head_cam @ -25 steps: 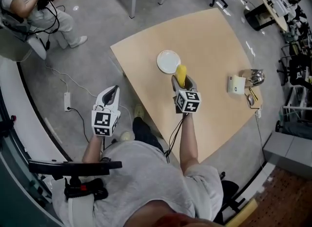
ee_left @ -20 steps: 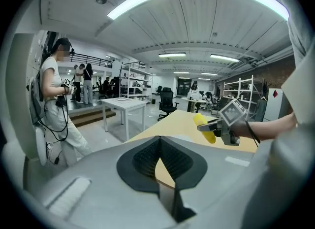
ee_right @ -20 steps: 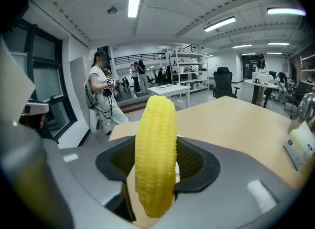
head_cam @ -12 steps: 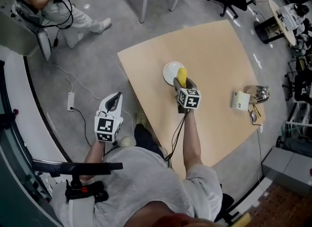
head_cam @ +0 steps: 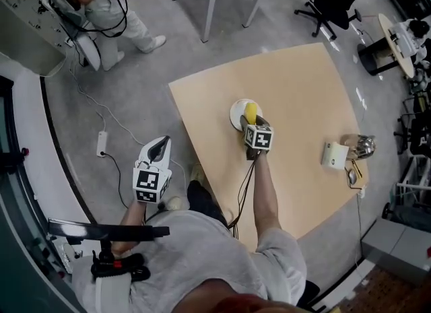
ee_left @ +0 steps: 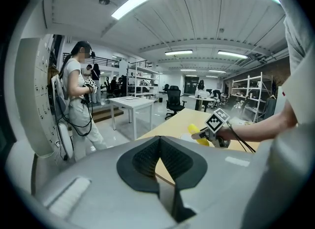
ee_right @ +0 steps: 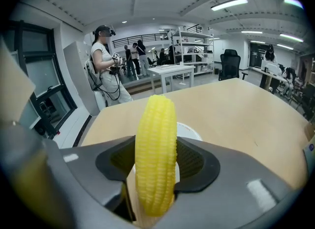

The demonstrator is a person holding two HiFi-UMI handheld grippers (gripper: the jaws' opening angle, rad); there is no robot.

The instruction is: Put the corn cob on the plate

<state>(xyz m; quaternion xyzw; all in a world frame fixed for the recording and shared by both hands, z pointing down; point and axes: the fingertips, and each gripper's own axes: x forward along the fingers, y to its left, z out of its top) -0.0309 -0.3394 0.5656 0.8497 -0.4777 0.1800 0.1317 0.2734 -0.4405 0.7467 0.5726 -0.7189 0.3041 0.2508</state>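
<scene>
Pinches a ribbed yellow corn cob in right gripper, long axis along the jaws, over round white plate. Holds left gripper pressed together, empty, well apart.

Grey T-shirt; grey left tongs and right tongs, black pads, black-and-white marker cubes, black cable.

— How do we hold our arms?

— Our right arm reaches straight forward, forearm bare, with the right gripper out ahead of us. Our left arm is bent and kept close to our side, and the left gripper points forward.

— And our jaws?

— On the right they clamp the corn cob from both sides. On the left they meet, with nothing between them.
</scene>
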